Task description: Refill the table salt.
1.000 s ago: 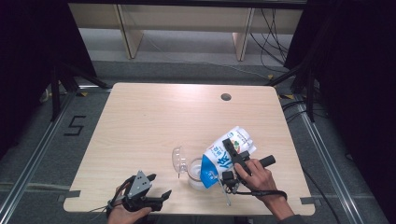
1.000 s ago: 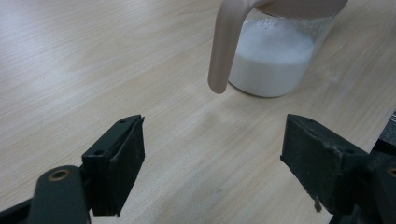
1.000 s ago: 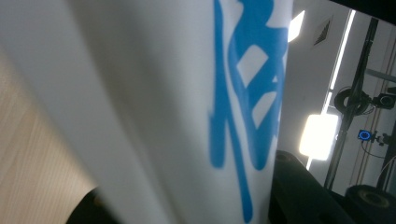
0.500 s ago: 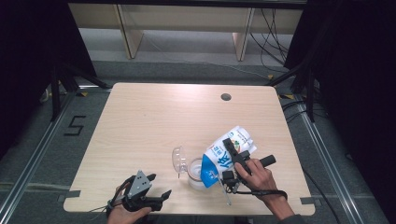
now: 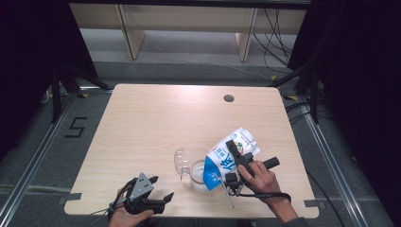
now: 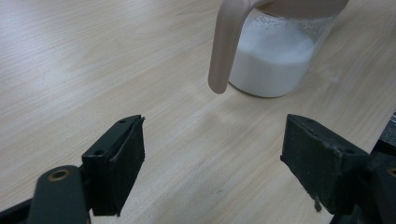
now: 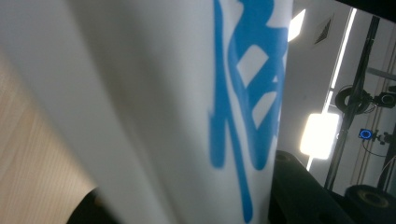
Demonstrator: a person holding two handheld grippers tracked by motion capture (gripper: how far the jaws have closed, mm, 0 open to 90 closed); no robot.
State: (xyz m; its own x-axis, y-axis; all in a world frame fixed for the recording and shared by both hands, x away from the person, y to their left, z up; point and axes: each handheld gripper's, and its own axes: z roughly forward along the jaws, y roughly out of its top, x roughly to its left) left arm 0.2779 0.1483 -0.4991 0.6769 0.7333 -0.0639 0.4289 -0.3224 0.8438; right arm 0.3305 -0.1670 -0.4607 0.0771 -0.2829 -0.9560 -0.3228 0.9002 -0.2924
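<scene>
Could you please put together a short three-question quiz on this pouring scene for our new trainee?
1. True or false: the left gripper is closed on the jar's handle.
2. What does the right gripper hold? A) a blue and white pouch B) a spoon C) a lid
3. What colour is the stuff inside the clear jar?

Key:
1. False. Its jaws stand open over bare table, short of the jar.
2. A. The pouch is clamped between the jaws and tipped with its lower end over the jar.
3. White; it fills the lower part of the jar.
</scene>
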